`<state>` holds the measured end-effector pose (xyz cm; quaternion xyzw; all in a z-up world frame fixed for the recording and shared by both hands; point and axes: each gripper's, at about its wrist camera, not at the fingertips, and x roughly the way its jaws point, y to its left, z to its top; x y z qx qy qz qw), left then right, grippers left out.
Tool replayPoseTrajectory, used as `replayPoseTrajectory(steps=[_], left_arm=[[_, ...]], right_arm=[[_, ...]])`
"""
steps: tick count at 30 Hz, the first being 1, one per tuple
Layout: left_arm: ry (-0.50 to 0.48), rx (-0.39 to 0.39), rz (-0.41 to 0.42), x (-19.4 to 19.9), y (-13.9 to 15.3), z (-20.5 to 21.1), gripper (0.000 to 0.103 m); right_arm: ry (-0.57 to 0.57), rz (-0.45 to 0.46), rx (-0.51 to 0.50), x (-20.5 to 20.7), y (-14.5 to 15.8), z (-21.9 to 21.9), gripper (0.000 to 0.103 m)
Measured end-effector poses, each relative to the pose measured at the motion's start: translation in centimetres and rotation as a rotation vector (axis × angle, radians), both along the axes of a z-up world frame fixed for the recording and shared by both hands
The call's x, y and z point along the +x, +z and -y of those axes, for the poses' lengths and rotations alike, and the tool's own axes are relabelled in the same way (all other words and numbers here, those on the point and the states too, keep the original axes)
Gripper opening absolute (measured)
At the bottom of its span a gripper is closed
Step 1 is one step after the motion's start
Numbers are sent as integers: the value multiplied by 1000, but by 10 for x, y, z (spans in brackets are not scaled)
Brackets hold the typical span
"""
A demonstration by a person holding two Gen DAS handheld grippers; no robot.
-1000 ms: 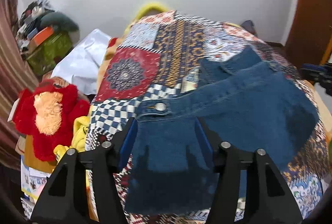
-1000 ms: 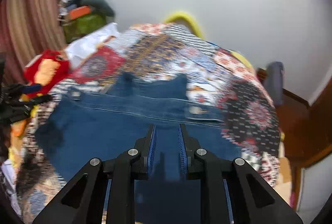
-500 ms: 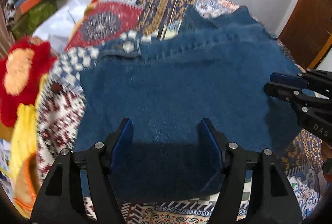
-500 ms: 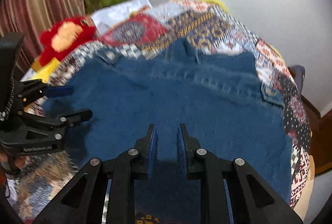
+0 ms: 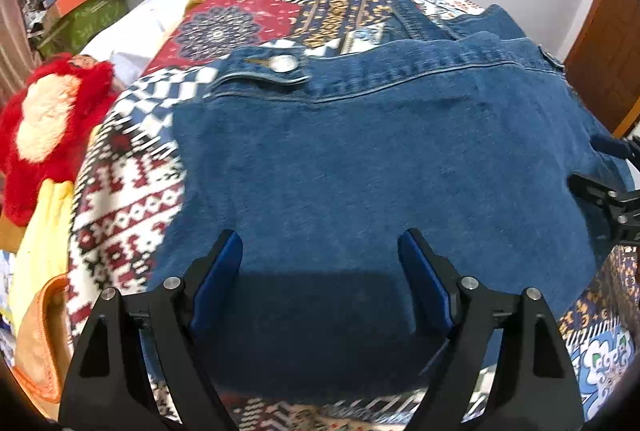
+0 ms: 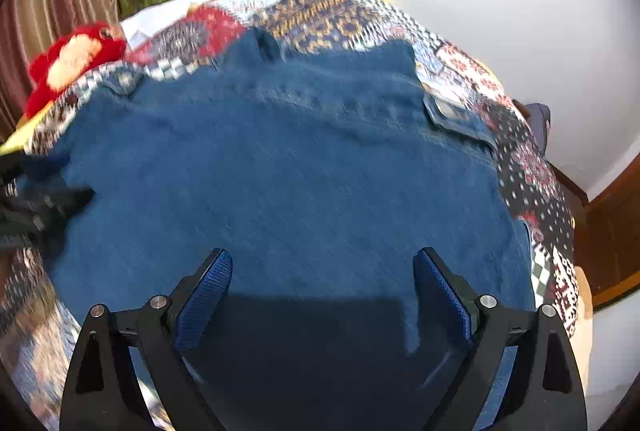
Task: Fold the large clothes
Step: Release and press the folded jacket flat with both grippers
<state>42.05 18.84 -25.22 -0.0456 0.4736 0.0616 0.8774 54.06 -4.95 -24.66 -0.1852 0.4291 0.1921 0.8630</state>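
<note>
A blue denim garment (image 5: 380, 167) lies spread flat on the patterned quilt (image 5: 124, 199), its waistband with a metal button (image 5: 283, 63) at the far side. My left gripper (image 5: 320, 243) hangs over the garment's near edge, jaws opening wide, no cloth pinched between the blue pads. In the right wrist view the same denim (image 6: 304, 175) fills the middle. My right gripper (image 6: 322, 259) is over its near part with jaws opening, apart from the cloth. Each gripper shows at the edge of the other's view: the right gripper (image 5: 612, 191), the left gripper (image 6: 44, 191).
A red and cream plush toy (image 5: 44, 127) lies at the bed's left edge beside yellow cloth (image 5: 44, 243). A pile of bags and boxes (image 5: 80, 3) stands in the far left corner. A brown wooden door (image 5: 608, 59) is at the right, a white wall behind.
Both grippers sank toward the bed and the denim settled flat. The right gripper, shut on the cloth before, has let go and spread wide. The left jaws widened too.
</note>
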Motion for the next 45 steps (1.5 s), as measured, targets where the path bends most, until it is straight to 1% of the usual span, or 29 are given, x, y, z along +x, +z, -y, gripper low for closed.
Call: replayPoseTrajectory(steps=[2,3,5,6,8,10,13,17,19,23,26,30,32,35,37,40,43,45], left_arm=[[23,23,-17,-6,-3,-9,82],[34,21,-21,-10,-4,-15,83],[49,-17,-23,-17,-4,-23,84],[72,-12,-24,-21,-3,-28,84],[90,19,-20,-28,1,-32,84],[119,55,-13,-37,4,-40,84],[157,26,-15,-48,5,-55,84],[214,-16,-28,-61,8,-72,84],[228,-44,-6,-71,16,-77,84],[232,-64,52,-84,35,-75,84],[222,-102,98,-88,48,-68,84],[208,-177,125,-92,48,-52,84],[198,-238,122,-93,40,-43,84],[185,-328,99,-92,23,-31,84],[176,-402,65,-90,9,-26,84],[185,-487,42,-88,-11,-22,84],[192,-551,14,-75,-29,-21,84],[199,-631,20,-66,-38,-24,84]], right_arm=[[-21,-12,19,1,0,17,92],[-30,-31,38,2,1,27,92],[-62,-48,61,5,3,43,92],[-88,-44,57,7,5,52,93],[-111,-48,70,6,6,67,92],[-146,-64,112,6,7,85,92],[-162,-85,157,3,7,102,92],[-166,-59,100,-2,10,95,92],[-165,-42,71,-6,14,89,92],[-155,-33,115,-13,29,84,92],[-147,-13,153,-17,44,75,92],[-109,30,219,-30,69,56,92],[-85,51,227,-36,75,45,93],[-35,73,221,-45,77,25,93],[-7,70,205,-49,71,13,93],[26,55,154,-50,54,-5,93],[50,8,105,-43,29,-16,93],[54,-38,83,-39,13,-19,93]])
